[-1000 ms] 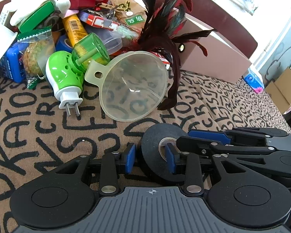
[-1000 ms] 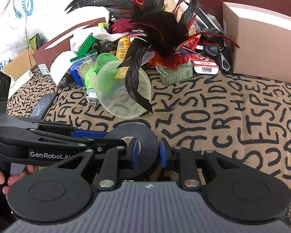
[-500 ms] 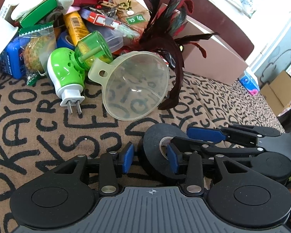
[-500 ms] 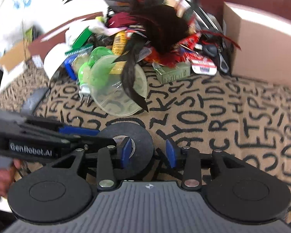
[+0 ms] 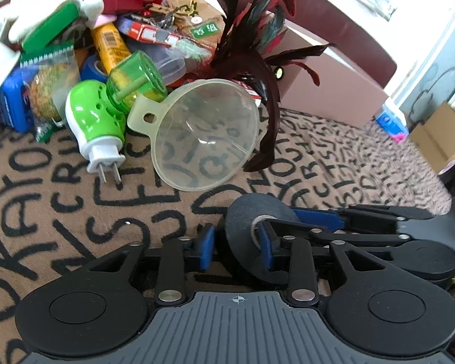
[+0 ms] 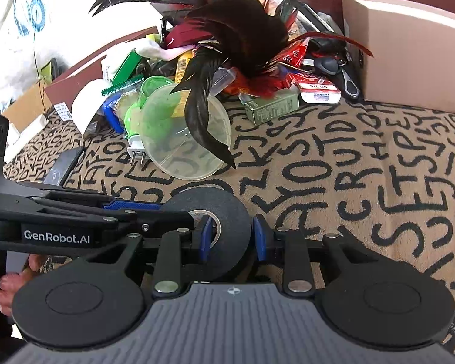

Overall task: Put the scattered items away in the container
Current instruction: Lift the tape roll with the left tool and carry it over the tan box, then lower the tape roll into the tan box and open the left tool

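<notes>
A black tape roll (image 5: 251,230) stands on edge on the lettered cloth (image 5: 75,200), and shows in the right wrist view (image 6: 224,227). Both grippers straddle it. My left gripper (image 5: 236,250) has one finger in the core and one outside, with a gap to the roll. My right gripper (image 6: 230,239) has one finger in the core and one beside the outer wall, pads close to the tape. The pink box (image 6: 409,51) stands at the back right. Whether either pad presses the roll is unclear.
A clear funnel (image 5: 203,136), a green plug-in device (image 5: 97,121) and a dark feather bunch (image 6: 236,30) lie just ahead. A heap of packets, boxes and keys (image 5: 106,36) sits behind them. A green packet (image 6: 273,106) lies by the feathers.
The right gripper opened half a second ago and has narrowed again around the tape wall. The left gripper has opened slightly and shifted left. The roll stays in place.
</notes>
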